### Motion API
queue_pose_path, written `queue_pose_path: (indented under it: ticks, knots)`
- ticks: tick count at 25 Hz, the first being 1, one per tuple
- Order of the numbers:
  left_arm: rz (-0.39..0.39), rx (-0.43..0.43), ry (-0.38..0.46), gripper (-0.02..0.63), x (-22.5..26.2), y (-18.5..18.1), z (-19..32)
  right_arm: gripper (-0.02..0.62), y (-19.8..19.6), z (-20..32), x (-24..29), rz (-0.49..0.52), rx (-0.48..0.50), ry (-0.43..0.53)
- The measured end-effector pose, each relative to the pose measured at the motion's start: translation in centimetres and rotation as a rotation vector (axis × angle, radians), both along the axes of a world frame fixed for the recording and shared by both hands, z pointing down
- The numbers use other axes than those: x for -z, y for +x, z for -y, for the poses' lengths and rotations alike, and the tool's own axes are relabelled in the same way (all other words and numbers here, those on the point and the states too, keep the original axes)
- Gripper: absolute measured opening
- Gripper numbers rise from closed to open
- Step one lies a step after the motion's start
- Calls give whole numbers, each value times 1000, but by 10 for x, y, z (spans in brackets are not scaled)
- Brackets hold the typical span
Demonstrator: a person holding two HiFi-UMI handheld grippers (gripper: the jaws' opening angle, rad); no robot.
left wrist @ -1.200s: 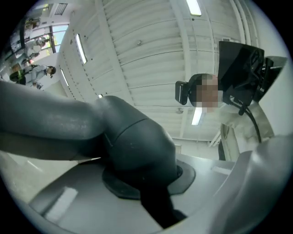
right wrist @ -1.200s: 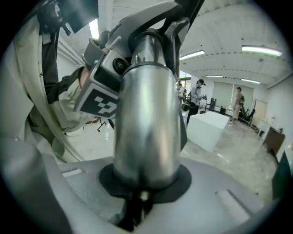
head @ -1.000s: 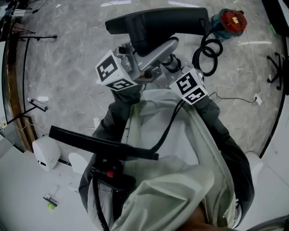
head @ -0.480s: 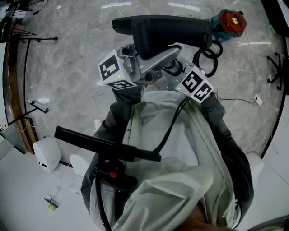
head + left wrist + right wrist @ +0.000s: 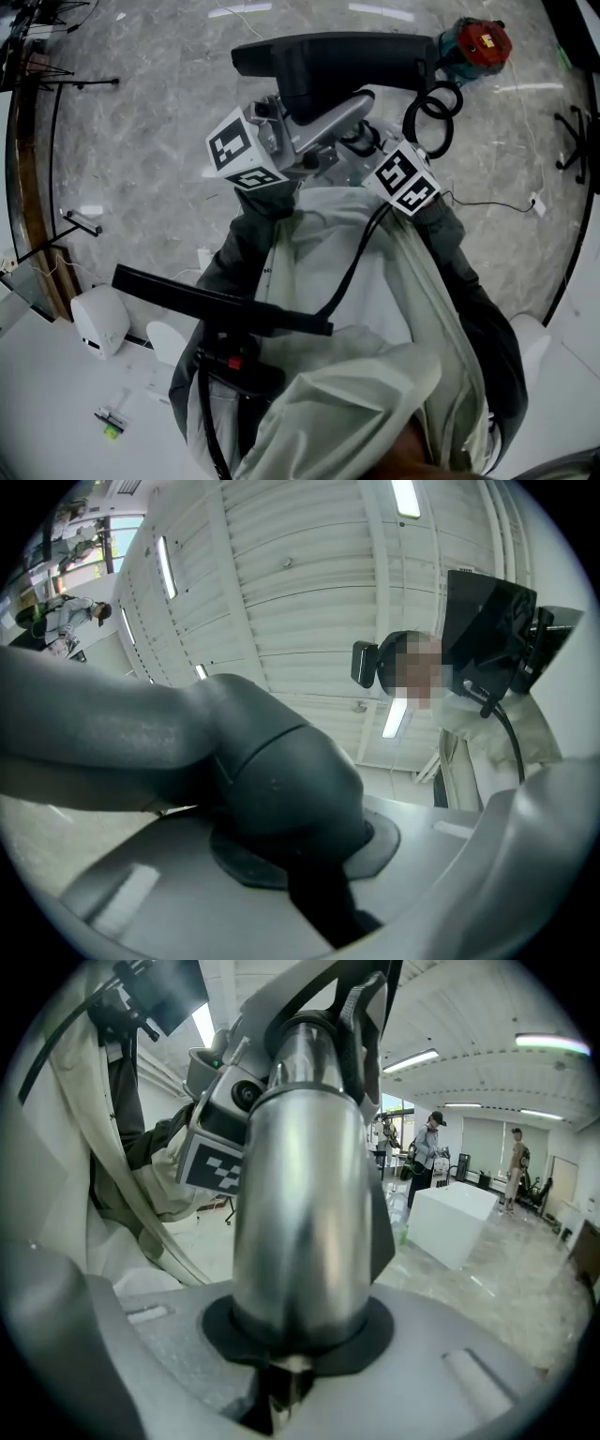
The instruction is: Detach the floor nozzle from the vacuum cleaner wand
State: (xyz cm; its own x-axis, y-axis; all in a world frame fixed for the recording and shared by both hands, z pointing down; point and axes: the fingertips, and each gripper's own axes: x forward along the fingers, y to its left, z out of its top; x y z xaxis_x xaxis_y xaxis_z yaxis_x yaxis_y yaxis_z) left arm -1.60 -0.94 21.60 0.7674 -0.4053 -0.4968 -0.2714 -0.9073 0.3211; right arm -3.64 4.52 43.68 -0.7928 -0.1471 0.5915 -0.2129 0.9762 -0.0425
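The black floor nozzle [image 5: 328, 56] hangs crosswise over the marble floor, joined to the silver wand [image 5: 323, 127]. My left gripper [image 5: 286, 131] comes in from the left and is shut on the nozzle's dark grey neck [image 5: 272, 780], which fills the space between the jaws of the left gripper [image 5: 309, 855]. My right gripper [image 5: 354, 142] comes in from the right. Its jaws have just been opening a little, and the wand's shiny tube [image 5: 300, 1194] still sits between the pads of the right gripper [image 5: 291, 1354].
A red and teal machine [image 5: 473, 42] with a coiled black hose [image 5: 431, 108] lies on the floor past the nozzle. A white device [image 5: 94, 319] stands lower left, thin black stands at the far left. People and a white box [image 5: 455, 1213] are behind.
The nozzle and both grippers have shifted slightly to the right, and the right gripper's marker cube has tilted a little. Since half a second ago nothing has visibly moved.
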Motion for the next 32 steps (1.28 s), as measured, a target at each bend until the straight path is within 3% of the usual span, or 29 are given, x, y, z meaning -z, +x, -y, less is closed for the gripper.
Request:
queue_pose_path:
  ticks: [3, 5, 7, 9, 12, 18, 23, 28, 32]
  knots:
    - [-49, -19, 10, 78, 5, -7, -3, 69, 2, -2, -3, 6, 11, 8]
    - [-185, -25, 18, 77, 19, -32, -1, 69, 9, -1, -4, 20, 6, 10]
    - [-305, 16, 25, 77, 31, -67, 6, 69, 16, 4, -1, 32, -21, 16]
    - [-329, 93, 12, 77, 31, -94, 13, 69, 22, 10, 7, 48, -66, 32]
    - [-253, 176, -48, 77, 7, -107, 15, 69, 35, 22, 21, 96, -139, 66]
    - [35, 227, -222, 78, -68, -82, 10, 69, 57, 48, 39, 127, -246, 100]
    - [-2, 210, -287, 78, -86, -76, 4, 69, 55, 55, 50, 129, -264, 134]
    - [43, 213, -293, 78, -95, -67, -4, 69, 55, 52, 47, 122, -258, 133]
    - [15, 200, -292, 78, -93, -66, -10, 69, 52, 46, 45, 115, -241, 125]
